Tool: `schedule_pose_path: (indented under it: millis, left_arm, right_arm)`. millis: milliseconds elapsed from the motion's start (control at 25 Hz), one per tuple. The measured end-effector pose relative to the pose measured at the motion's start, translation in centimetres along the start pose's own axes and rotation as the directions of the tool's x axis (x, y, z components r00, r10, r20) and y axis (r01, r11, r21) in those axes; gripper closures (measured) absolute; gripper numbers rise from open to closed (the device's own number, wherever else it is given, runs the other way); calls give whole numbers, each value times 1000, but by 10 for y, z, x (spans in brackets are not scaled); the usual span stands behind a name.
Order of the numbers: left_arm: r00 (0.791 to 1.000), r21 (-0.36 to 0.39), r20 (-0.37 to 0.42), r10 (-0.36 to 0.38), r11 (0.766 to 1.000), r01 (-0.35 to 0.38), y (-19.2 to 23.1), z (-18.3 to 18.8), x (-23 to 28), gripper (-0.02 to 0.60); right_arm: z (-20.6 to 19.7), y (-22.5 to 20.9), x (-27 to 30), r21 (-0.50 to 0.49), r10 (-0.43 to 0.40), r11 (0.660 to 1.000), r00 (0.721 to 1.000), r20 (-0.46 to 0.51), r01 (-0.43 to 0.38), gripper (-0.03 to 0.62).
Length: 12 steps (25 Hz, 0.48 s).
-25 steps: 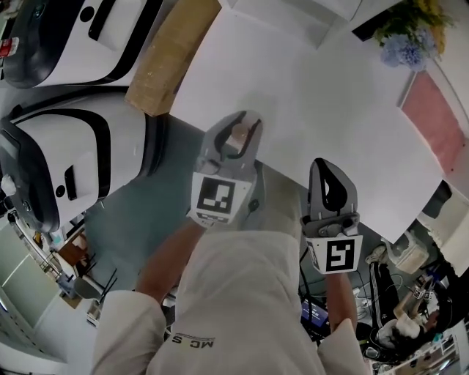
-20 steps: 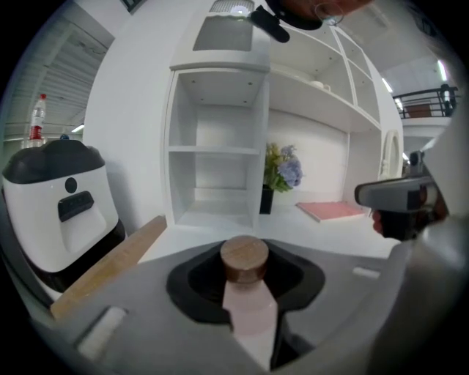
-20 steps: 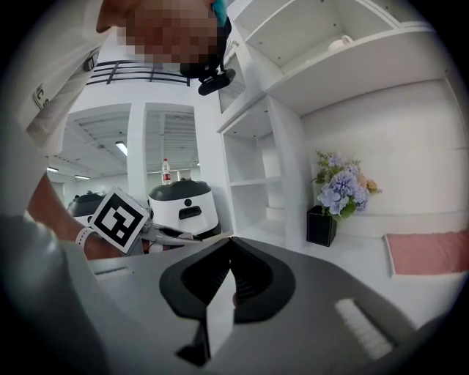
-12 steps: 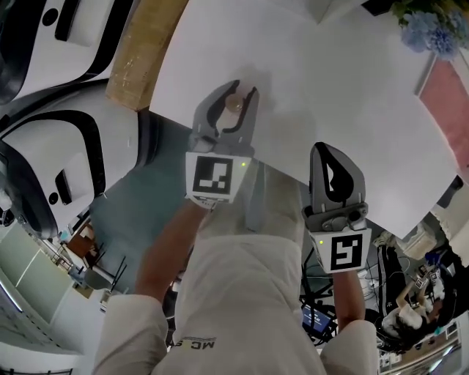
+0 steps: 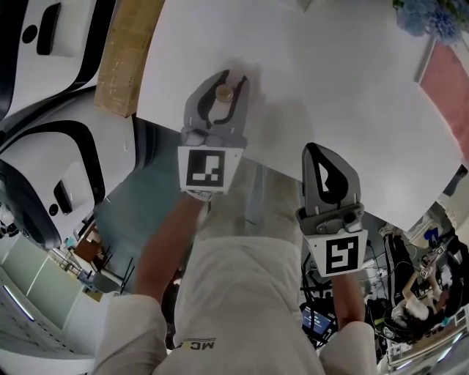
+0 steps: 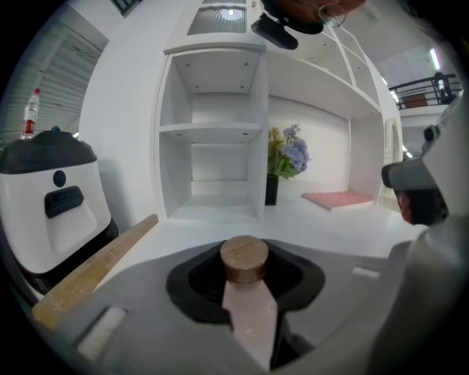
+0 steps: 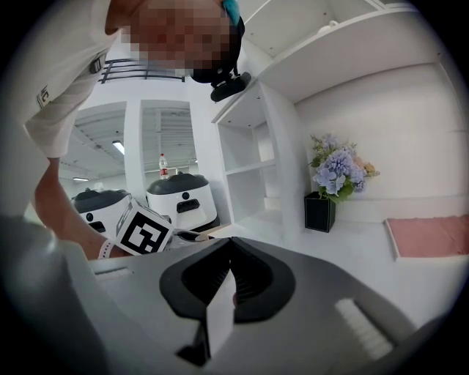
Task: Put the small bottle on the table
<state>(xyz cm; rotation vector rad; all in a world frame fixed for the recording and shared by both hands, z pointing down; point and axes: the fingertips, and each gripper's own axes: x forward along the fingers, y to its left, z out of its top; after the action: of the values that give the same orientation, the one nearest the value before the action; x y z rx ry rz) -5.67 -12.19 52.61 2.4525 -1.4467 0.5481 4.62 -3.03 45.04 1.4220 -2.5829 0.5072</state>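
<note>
The white surface [image 5: 352, 88] lay broad and bare ahead of both grippers, its near edge running on a slant from below the wooden plank [image 5: 124, 55] at the left down to the right. The plank lay along the surface's left edge. At the far right stood 1 bunch of flowers [image 5: 429, 18], with 1 pink mat [image 5: 448, 99] near it, both well apart from the jaws. 1 white shelf unit [image 6: 212, 139] rose at the back of the surface. Off the left edge, on the floor side, stood 2 white machines [image 5: 69, 172].

The left gripper [image 5: 228, 82] reached over the near edge, close to the plank's corner, and its jaws were clamped on the small bottle [image 5: 223, 93]. The pads pressed on the pale pink body from both sides, and the round wooden cap stood up above them, upright. The bottle hung over the surface, well inside the edge; whether its base touched could not be told.

The right gripper [image 5: 316, 154] sat to the right, its tips just over the near edge, jaws together with nothing between them.

Counted: 1 bottle, 2 grippers, 1 plank.
</note>
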Motion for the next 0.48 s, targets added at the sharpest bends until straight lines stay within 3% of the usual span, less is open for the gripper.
schedule_pose_path:
  millis: [480]
  left_arm:
    - [999, 70, 17, -34, 997, 33, -5, -6, 5, 466]
  right_arm:
    - [2, 6, -6, 1, -25, 1000, 1000, 16, 25, 594]
